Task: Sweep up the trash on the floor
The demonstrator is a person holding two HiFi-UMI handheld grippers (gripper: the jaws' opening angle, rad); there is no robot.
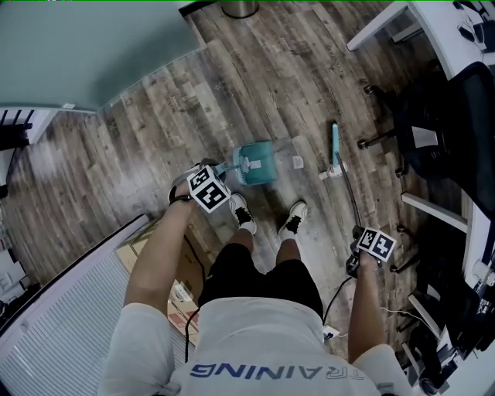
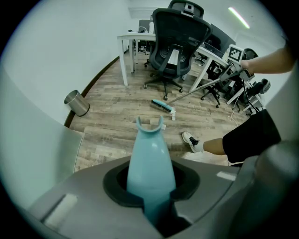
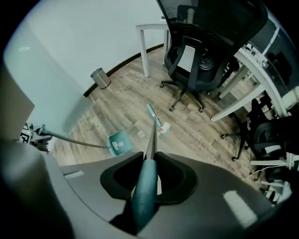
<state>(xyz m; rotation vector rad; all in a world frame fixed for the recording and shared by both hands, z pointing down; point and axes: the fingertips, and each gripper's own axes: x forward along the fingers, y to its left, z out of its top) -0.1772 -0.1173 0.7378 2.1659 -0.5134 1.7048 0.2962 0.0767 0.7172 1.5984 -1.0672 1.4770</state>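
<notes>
Left tongs clamped the dustpan handle, right tongs the broom handle: light, stiff, probably slick poles, best held near the top for sweeping trash.

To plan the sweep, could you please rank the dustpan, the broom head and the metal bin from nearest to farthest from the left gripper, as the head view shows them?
1. Dustpan, just right of the left gripper.
2. Broom head, further right.
3. Metal bin, far off at the view's top edge.
</notes>
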